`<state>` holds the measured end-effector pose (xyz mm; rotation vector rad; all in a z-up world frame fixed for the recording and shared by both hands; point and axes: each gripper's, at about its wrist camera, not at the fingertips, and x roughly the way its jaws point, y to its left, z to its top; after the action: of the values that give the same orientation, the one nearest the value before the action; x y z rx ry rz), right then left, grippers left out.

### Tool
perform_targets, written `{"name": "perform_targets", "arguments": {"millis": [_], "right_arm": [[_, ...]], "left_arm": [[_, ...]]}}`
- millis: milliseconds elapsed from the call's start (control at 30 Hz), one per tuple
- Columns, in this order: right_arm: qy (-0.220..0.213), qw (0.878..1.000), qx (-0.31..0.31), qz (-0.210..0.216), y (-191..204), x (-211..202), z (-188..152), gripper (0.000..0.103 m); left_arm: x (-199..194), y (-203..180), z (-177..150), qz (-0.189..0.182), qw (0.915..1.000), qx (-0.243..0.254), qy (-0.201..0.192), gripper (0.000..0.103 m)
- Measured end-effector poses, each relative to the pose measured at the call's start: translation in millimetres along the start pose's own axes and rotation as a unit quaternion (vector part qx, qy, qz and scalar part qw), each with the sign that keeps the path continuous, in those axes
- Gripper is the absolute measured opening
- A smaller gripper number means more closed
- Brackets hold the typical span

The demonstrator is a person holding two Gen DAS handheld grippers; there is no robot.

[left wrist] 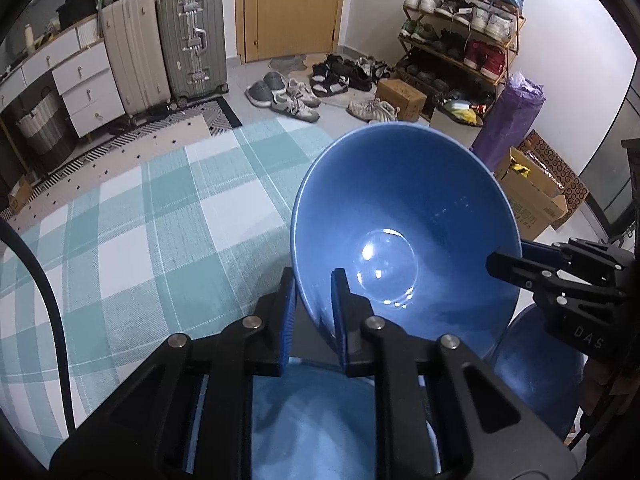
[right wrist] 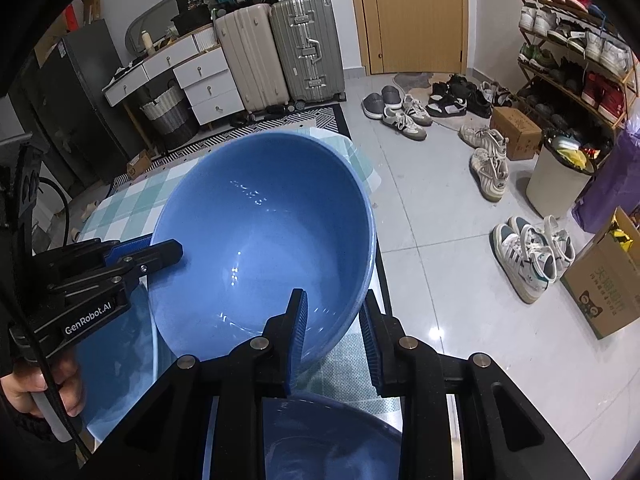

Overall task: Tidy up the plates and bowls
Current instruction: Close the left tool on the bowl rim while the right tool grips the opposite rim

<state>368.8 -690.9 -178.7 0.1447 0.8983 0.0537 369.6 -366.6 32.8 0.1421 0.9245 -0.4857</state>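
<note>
A large blue bowl (left wrist: 400,200) (right wrist: 260,216) hangs tilted above the table, held by both grippers. My left gripper (left wrist: 314,292) is shut on its near rim, one pad inside the bowl and one outside. From the right wrist view, the left gripper (right wrist: 160,246) bites the bowl's left rim, with a hand below it. My right gripper (right wrist: 334,316) clamps the near right rim, and the left wrist view shows that right gripper (left wrist: 508,254) on the bowl's right edge. Under the bowl lie a light blue dish (left wrist: 312,420) (right wrist: 332,440) and a blue plate (right wrist: 116,360).
A teal and white checked cloth (left wrist: 140,220) covers the table; its right edge (right wrist: 382,264) drops to a tiled floor. A dark blue dish (left wrist: 536,364) lies at the right. Shoes (right wrist: 524,256), cardboard boxes (right wrist: 600,288), a bin (right wrist: 556,180) and suitcases (left wrist: 192,40) stand beyond.
</note>
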Motion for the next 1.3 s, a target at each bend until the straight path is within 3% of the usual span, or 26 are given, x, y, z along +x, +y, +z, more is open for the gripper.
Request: {"name": "perform_targets", "arguments": {"millis": [700,1300], "right_arm": [[-0.041,0.999,-0.017,0.007,22.5,-46.2,2.5,0.027],[-0.076,0.996,-0.041,0.025,71.2,-107.6,-7.8,0.027]], "left_arm": [[-66.2,-0.5,3.0,0.001,0.9992,-0.008,-0.038,0.015],[-159.3,5.9,-21.3,0.015,0.9972,-0.016,-0.072,0.015]]}}
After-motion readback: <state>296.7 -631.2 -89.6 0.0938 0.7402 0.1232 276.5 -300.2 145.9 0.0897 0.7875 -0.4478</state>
